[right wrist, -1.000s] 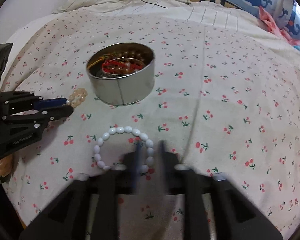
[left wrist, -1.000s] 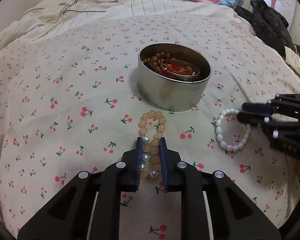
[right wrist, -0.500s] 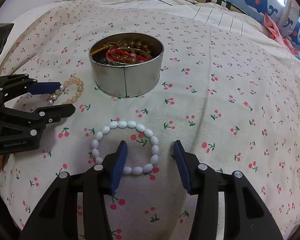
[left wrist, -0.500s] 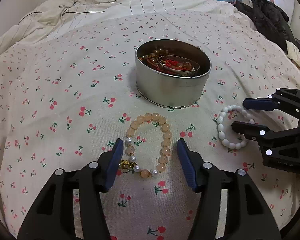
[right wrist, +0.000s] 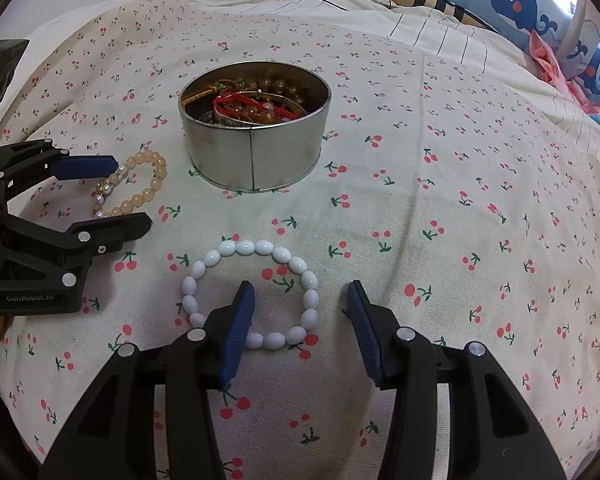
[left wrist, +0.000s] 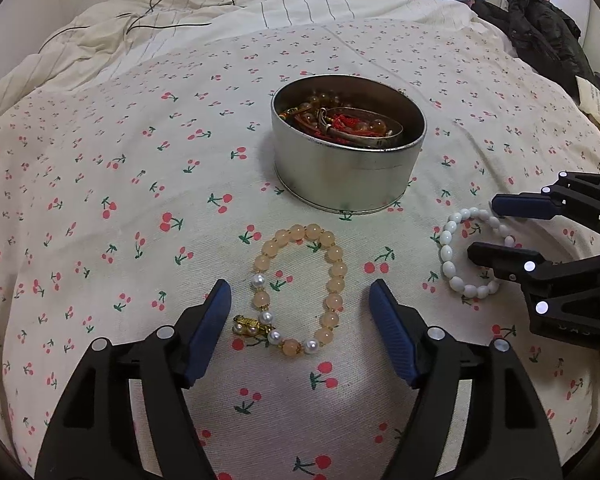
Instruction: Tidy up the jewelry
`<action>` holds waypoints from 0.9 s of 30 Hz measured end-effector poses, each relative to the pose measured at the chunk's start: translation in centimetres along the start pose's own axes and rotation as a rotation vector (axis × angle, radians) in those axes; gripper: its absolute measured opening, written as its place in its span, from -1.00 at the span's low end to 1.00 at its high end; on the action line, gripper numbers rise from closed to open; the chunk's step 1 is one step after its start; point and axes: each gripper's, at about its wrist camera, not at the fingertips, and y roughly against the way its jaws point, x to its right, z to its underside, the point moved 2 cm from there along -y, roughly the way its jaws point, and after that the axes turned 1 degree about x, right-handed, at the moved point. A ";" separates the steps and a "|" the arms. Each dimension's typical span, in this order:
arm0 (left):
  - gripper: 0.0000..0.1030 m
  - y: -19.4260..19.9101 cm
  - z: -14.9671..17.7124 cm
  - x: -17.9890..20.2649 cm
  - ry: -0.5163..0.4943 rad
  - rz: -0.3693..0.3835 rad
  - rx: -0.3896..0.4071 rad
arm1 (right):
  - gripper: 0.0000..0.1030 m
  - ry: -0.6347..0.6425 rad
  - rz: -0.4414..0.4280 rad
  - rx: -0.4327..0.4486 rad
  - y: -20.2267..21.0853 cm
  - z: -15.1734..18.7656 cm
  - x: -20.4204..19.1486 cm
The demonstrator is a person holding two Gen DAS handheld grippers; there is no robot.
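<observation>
The cream bedsheet printed with small red cherries (left wrist: 100,200) carries everything here, and the round silver metal tin (left wrist: 348,176) stands upright near its middle, open-topped and already loaded with a tangle of amber beads, red cord and a metal bangle. Two bracelets lie flat on the sheet just in front of the tin, well apart from each other, neither of them in it.

The left gripper (left wrist: 300,312) has let go: its blue-padded jaws are opening and stand spread on either side of the peach-coloured bead bracelet with white pearls and a small gold charm (left wrist: 300,292), which rests free on the cloth between them, touched by neither pad. A second ago those jaws were pinched tight on its near end and the loop was squeezed into a narrow figure; now it has relaxed into an open oval.

The right gripper (right wrist: 300,320) is also spread, with one pad inside the ring of the white oval-bead bracelet (right wrist: 252,292) and the other outside it, straddling the near-right arc of beads without pressing on them. Earlier that view was smeared with motion; it is now sharp

I judge this a laying-out step: both bracelets are set down side by side, and neither is stowed yet
</observation>
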 end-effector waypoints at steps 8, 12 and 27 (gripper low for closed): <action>0.49 -0.2 0.0 0.0 0.005 -0.014 -0.001 | -0.07 0.003 0.002 -0.001 -0.1 0.1 0.0; 0.51 -0.2 0.0 0.0 0.005 -0.015 -0.002 | -0.07 0.002 0.002 0.002 -0.1 0.1 -0.1; 0.61 -0.6 0.2 0.0 0.007 -0.026 -0.007 | -0.82 -0.032 -0.052 0.008 0.2 -0.2 0.2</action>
